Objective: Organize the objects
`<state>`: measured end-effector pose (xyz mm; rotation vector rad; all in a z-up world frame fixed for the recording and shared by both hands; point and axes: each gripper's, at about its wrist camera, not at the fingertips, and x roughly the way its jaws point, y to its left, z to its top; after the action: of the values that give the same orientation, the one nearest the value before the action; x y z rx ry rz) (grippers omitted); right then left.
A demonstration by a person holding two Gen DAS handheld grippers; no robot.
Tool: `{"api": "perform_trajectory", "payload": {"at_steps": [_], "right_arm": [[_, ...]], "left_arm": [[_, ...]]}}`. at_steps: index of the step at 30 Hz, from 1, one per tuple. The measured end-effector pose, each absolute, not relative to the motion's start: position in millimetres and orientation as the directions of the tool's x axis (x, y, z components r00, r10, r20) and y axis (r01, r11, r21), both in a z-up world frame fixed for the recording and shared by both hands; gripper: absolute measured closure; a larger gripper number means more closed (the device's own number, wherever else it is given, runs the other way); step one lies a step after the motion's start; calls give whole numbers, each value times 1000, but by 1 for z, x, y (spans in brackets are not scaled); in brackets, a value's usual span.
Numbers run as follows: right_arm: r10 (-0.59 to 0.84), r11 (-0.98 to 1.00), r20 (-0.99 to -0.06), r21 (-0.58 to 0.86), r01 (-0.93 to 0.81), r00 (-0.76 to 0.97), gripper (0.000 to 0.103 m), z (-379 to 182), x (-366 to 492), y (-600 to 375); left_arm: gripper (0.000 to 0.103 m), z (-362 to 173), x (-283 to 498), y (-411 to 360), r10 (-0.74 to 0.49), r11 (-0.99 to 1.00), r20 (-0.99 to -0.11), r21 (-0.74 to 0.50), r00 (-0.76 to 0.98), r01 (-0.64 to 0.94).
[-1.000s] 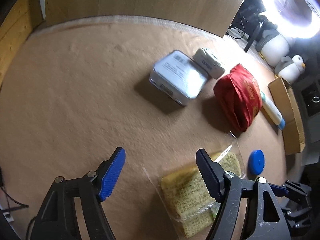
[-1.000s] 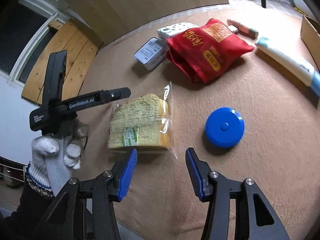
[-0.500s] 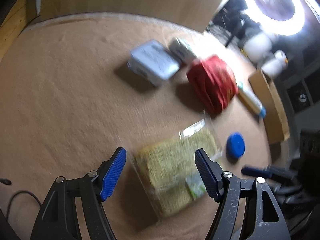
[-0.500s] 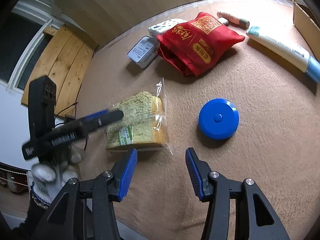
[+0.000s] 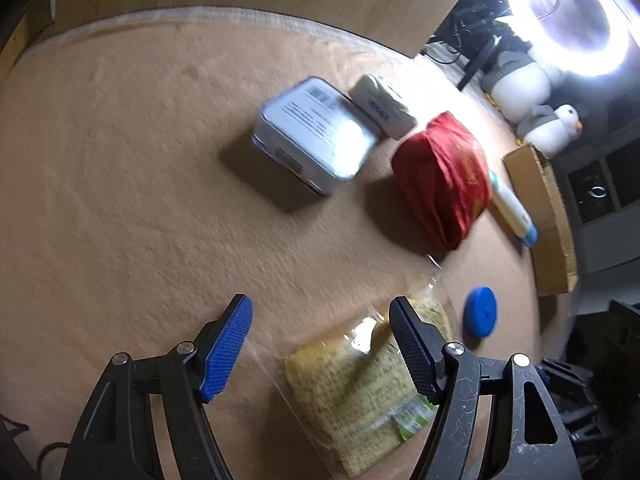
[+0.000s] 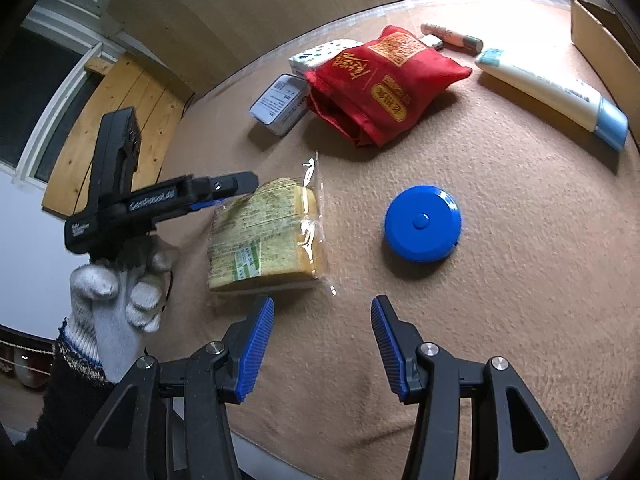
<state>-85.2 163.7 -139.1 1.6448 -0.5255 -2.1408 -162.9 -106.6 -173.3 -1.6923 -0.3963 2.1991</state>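
A wrapped loaf of sliced bread lies on the tan felt table. My left gripper is open; the bread shows low between its fingers, mostly under the right finger, with no pad pressing on it. In the right wrist view the left gripper, held by a gloved hand, hovers over the bread's far left end. My right gripper stands open near the table's front edge with nothing between its fingers. A blue round disc lies just beyond it, right of the bread.
Farther back lie a red pouch, a grey tin, a white patterned pack, a white tube with a blue cap and a small pink tube. A cardboard box stands at the far right.
The left gripper swung over the bread half a second ago and has drawn back, so the bread again sits toward its right finger. The right gripper has stayed put.
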Motion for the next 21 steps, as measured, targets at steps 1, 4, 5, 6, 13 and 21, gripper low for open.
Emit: {"api": "perform_trajectory", "payload": {"at_steps": [1,4,5,6,13,21], "right_arm": [[-518,-853,-823,517,71,-235,56,-140,-86,165],[-529,-845,-818,532,51,-226,55,-144,-89,165],[-533,-842,-817,537,47,-222,53,-145,-89,165],[-537,-840,-815,541,46,-218,53,-146,-90,164],[-560,-825,-807,563,41,-185,53,-152,-87,156],[-559,-824,-809,567,7,-183,53,-157,-92,158]], "left_arm": [[29,-173,-160,-108,430,-903,-872,-420,-234,-94],[29,-174,-147,-111,446,-895,-867,-434,-225,-102],[29,-176,-143,-110,450,-893,-865,-437,-221,-105],[29,-176,-138,-110,449,-893,-865,-437,-222,-106],[29,-174,-95,-106,484,-875,-848,-473,-217,-106],[25,-170,-44,-73,503,-863,-838,-474,-211,-174]]}}
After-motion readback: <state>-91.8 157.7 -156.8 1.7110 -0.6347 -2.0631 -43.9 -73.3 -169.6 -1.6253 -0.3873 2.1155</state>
